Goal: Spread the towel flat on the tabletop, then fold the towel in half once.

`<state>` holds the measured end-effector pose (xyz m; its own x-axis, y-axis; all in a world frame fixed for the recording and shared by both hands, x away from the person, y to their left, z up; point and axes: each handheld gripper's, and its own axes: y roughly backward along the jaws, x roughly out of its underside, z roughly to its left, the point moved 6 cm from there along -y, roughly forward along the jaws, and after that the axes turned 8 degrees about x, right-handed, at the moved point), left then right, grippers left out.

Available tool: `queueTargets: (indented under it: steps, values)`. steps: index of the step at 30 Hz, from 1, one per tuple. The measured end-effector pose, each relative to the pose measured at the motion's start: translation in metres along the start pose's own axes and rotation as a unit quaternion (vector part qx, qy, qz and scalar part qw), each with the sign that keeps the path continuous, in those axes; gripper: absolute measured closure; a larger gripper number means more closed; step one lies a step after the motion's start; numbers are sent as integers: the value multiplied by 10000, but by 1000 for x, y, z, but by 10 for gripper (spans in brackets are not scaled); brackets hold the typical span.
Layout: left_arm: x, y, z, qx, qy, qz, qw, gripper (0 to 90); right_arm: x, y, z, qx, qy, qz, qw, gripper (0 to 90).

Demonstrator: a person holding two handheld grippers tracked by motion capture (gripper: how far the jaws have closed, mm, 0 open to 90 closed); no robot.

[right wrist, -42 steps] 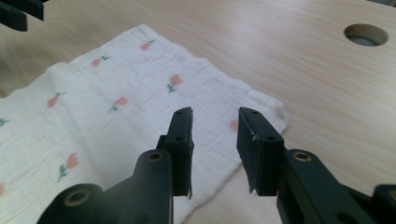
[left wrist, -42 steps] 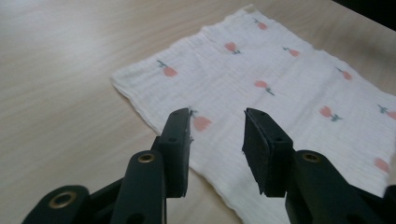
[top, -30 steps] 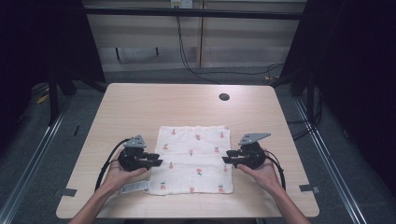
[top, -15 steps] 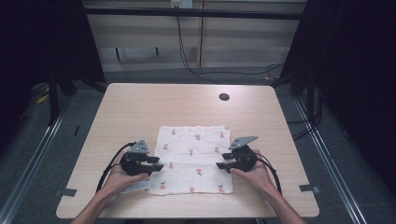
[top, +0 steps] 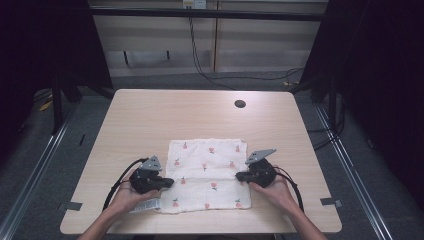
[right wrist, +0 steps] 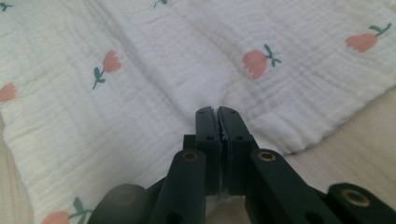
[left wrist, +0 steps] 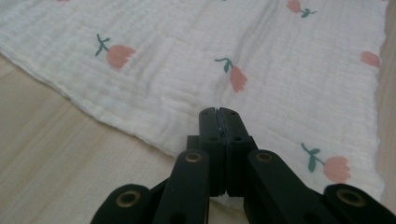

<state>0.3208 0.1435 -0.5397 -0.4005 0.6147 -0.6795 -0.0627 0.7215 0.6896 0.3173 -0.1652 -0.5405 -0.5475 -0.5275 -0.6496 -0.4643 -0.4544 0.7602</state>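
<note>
A white cloth [top: 207, 175] printed with pink tulips lies flat on the near half of the wooden table [top: 175, 115]. My left gripper [top: 170, 183] rests at the cloth's left edge, held low by a hand. Its jaws have just been closing and now stand together, pinching the cloth's [left wrist: 187, 70] hem at the left gripper's tips [left wrist: 218, 112]. My right gripper [top: 239, 176] sits at the cloth's right edge. Its jaws have also just been closing, and a sliver of the cloth [right wrist: 187, 70] shows between the right gripper's tips [right wrist: 217, 111].
A dark round hole [top: 240, 104] is set into the table's far side. A small white label [top: 146, 205] lies by the left hand near the front edge. Black cables [top: 120, 182] trail from both grippers. Dark frames stand to either side of the table.
Both grippers have drawn slightly toward the table's front edge along the cloth's sides, and their jaws have come together. The cloth lies as before.
</note>
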Motion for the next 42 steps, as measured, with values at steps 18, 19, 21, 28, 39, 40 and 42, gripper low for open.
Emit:
queueTargets:
  steps: [18, 19, 21, 28, 39, 40, 42]
  values:
    - [9, 4, -24, 151, 30, 144, 9998, 833, 17, 18, 23, -277, 94, 151, 9995, 849]
    - [9, 6, -23, 88, -14, 193, 9998, 785, 18, 19, 24, -329, 114, 151, 9993, 843]
    - [6, 9, -21, 138, -6, 10, 9999, 730, 14, 21, 24, -317, 118, 23, 9994, 783]
    - [-2, 17, -4, 30, 256, -354, 9990, 630, -6, 29, -8, 3, -273, -435, 9987, 725]
    - [-18, 29, 24, -329, 517, -638, 9961, 573, -25, 3, -72, 569, -723, -372, 9951, 679]
    - [-21, 30, 26, -429, 524, -729, 9950, 573, -26, 1, -75, 596, -695, -314, 9953, 682]
    - [-24, 29, 32, -603, 597, -792, 9932, 577, -30, -2, -77, 626, -746, -360, 9946, 679]
